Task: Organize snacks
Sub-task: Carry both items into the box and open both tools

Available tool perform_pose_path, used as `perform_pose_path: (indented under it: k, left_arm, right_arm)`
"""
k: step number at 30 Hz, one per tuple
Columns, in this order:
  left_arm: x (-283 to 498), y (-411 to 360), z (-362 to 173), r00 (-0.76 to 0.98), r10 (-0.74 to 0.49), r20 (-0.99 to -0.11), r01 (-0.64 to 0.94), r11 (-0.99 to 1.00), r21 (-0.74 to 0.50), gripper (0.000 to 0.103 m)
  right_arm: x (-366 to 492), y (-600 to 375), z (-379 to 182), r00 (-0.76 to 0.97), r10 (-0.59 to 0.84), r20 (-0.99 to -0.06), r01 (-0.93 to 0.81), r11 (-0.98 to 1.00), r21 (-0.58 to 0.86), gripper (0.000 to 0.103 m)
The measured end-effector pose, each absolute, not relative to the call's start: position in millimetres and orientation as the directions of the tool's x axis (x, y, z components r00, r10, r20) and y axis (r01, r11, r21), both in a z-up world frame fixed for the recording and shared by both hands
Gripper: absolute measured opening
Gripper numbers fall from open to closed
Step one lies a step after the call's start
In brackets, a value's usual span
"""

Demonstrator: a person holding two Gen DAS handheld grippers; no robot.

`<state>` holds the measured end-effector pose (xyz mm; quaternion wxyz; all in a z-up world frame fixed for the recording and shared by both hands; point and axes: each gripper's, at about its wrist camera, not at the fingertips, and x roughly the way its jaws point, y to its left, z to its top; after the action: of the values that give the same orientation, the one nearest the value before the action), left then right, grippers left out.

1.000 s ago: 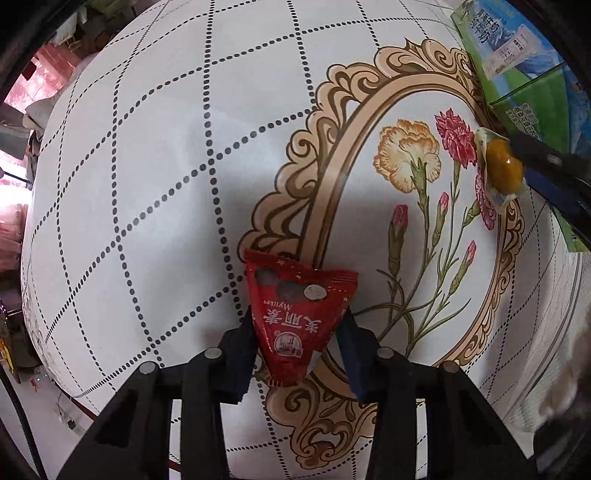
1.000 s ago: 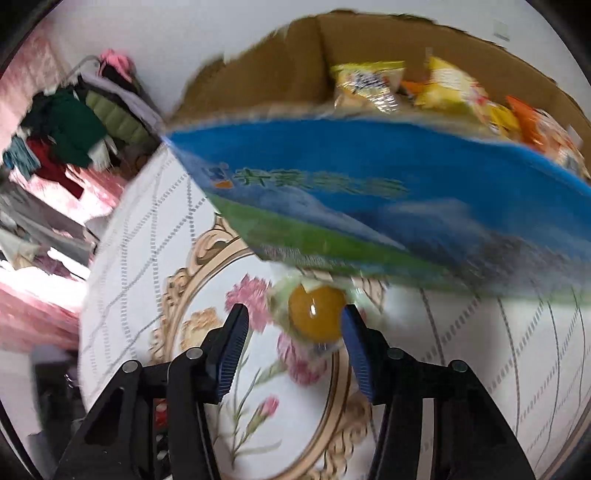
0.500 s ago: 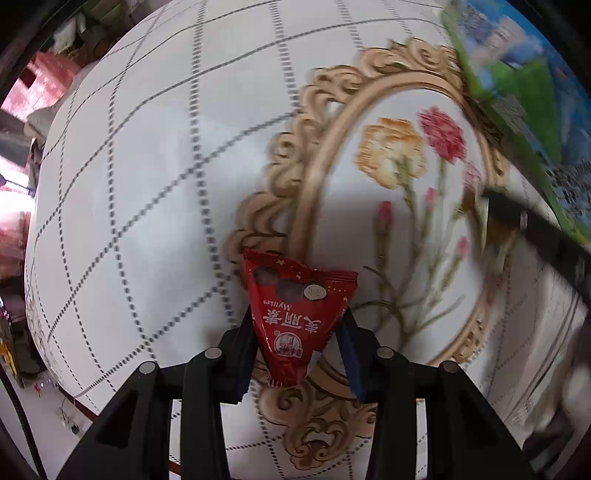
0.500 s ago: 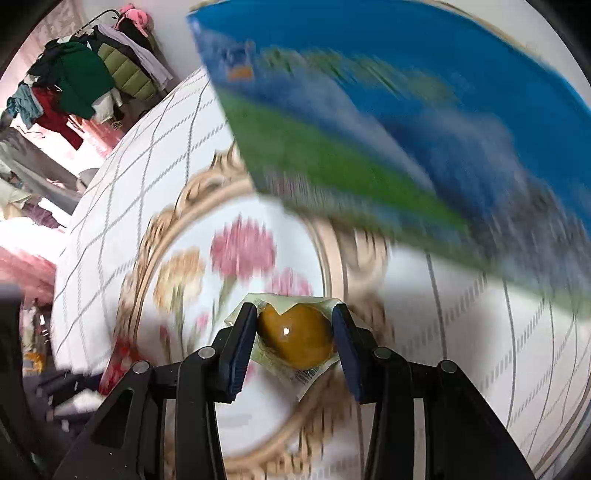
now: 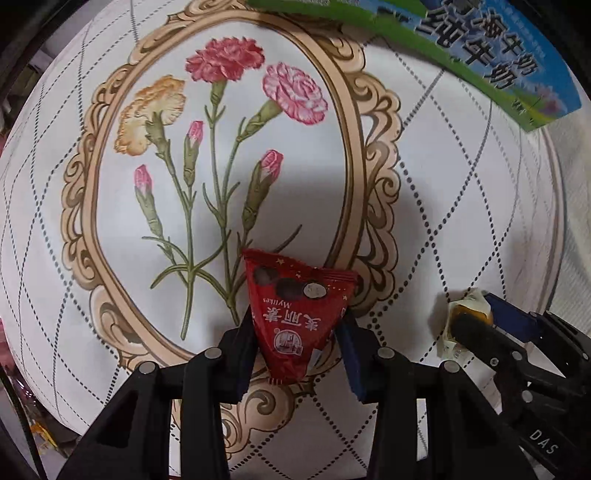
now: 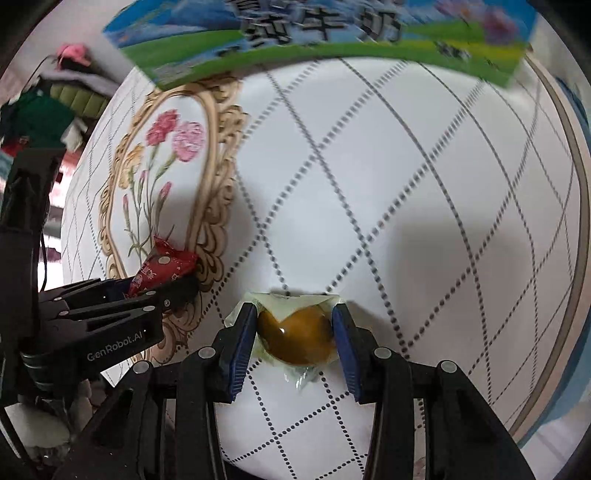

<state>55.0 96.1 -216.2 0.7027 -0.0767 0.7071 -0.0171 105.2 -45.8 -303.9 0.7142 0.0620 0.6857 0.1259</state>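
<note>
My left gripper (image 5: 297, 332) is shut on a red triangular snack packet (image 5: 295, 306) with white lettering, held above the flowered tablecloth. It also shows at the left of the right wrist view (image 6: 162, 267). My right gripper (image 6: 293, 328) is shut on a clear-wrapped amber snack (image 6: 295, 336). That snack shows in the left wrist view (image 5: 460, 321) at the lower right, with the right gripper around it. The blue and green carton (image 6: 314, 33) stands at the far edge of the table.
The round table carries a white cloth with dotted diamonds (image 6: 406, 184) and a gold oval frame of carnations (image 5: 221, 147). The carton (image 5: 480, 55) shows at the top right of the left wrist view. Piled clothes (image 6: 48, 110) lie beyond the table's left edge.
Both grippers have pulled back from the carton, each still holding its snack. The right gripper has come down and now sits beside the left one, low over the cloth.
</note>
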Motion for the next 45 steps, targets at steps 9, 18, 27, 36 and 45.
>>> perform_pose_path:
  k: [9, 18, 27, 36, 45]
  left_arm:
    - [66, 106, -227, -0.058, -0.24, -0.969, -0.119, 0.965, -0.232, 0.054]
    - [51, 139, -205, -0.041, -0.308, -0.95, -0.188, 0.937, -0.296, 0.058]
    - [71, 111, -238, -0.089, -0.217, -0.972, -0.142, 0.969, -0.204, 0.061]
    - [61, 83, -227, -0.052, -0.136, -0.989, -0.098, 0.987, -0.131, 0.04]
    - [57, 78, -196, -0.014, -0.153, -0.988, -0.081, 0.985, -0.151, 0.037]
  right_arm:
    - [103, -36, -318, 0.036, 0.261, -0.965, -0.06, 0.964, 0.259, 0.046]
    - [98, -65, -308, 0.024, 0.329, -0.944, 0.001, 0.944, 0.329, 0.046]
    - [98, -61, -311, 0.03, 0.314, -0.949, -0.018, 0.949, 0.313, 0.046]
    - [99, -47, -320, 0.006, 0.31, -0.951, -0.041, 0.95, 0.309, 0.046]
    - [97, -31, -309, 0.049, 0.283, -0.958, -0.131, 0.953, 0.275, 0.043]
